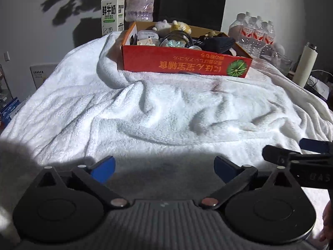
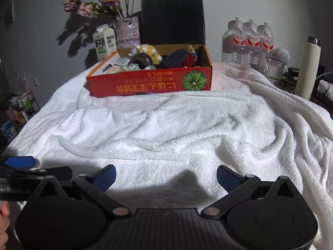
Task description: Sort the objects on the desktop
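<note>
A red cardboard box (image 1: pixel 185 62) (image 2: pixel 149 82) stands at the far side of the white towel (image 1: pixel 166 112) (image 2: pixel 177 129). Inside it lie several things: plush toys (image 1: pixel 177 26) (image 2: pixel 147 51), a dark pouch (image 1: pixel 218 43) (image 2: pixel 177 58), a coiled cable (image 1: pixel 179 36) and a small white case (image 1: pixel 146 35). My left gripper (image 1: pixel 165 168) hovers open over the near towel with nothing between its blue fingers. My right gripper (image 2: pixel 166 177) is open and empty too, beside the left one. Each gripper shows at the edge of the other's view.
Behind the box stand a milk carton (image 1: pixel 112 12) (image 2: pixel 105 42), a vase of dried flowers (image 1: pixel 140 5) (image 2: pixel 127 31) and a black paper bag (image 1: pixel 191 2) (image 2: pixel 172 18). A pack of water bottles (image 1: pixel 254 33) (image 2: pixel 247 41), a glass container (image 2: pixel 270 66) and a white flask (image 1: pixel 306 64) (image 2: pixel 308 66) sit at the right.
</note>
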Tool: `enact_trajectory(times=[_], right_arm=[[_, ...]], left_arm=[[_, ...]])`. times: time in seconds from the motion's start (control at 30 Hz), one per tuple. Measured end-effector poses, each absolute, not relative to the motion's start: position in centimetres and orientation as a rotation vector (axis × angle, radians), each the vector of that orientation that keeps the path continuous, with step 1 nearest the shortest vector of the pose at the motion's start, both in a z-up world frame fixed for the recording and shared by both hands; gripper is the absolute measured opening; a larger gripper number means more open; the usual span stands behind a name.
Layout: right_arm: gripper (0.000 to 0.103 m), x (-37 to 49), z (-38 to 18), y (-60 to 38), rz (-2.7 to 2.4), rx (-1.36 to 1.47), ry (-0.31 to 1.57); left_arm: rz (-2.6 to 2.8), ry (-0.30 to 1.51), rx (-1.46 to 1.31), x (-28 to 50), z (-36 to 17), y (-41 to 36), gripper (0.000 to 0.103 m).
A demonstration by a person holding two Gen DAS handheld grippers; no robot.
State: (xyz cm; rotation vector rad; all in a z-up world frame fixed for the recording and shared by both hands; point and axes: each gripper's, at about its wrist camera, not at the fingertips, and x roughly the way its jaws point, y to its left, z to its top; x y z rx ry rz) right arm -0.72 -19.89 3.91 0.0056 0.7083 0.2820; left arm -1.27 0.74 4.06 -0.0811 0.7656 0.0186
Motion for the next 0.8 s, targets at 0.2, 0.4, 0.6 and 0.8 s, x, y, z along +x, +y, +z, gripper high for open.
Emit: enact_trajectory(times=[0.2, 0.4, 0.6, 0.8], right_arm=[[0.103, 1.0, 2.4, -20.0, 0.276, 0.033, 0.708], [0.103, 2.8, 1.1, -19.2, 0.265, -0.022, 0.695], [0.103, 3.2, 0.6, -18.5, 0.243, -0.059, 0.671], [0.103, 3.5, 0.5, -18.1, 0.241, -0.078, 0.673]], left_arm=[[0.026, 0.763, -0.045, 1.0, 2.4, 1.0, 0.103], [0.006, 0.746, -0.02, 3.2, 1.9, 0.9, 0.103], [0.017, 0.68, -0.003, 3.3, 1.1, 0.3, 0.103], [0.012, 0.685, -0.025, 3.5, 1.0, 0.7, 0.103]])
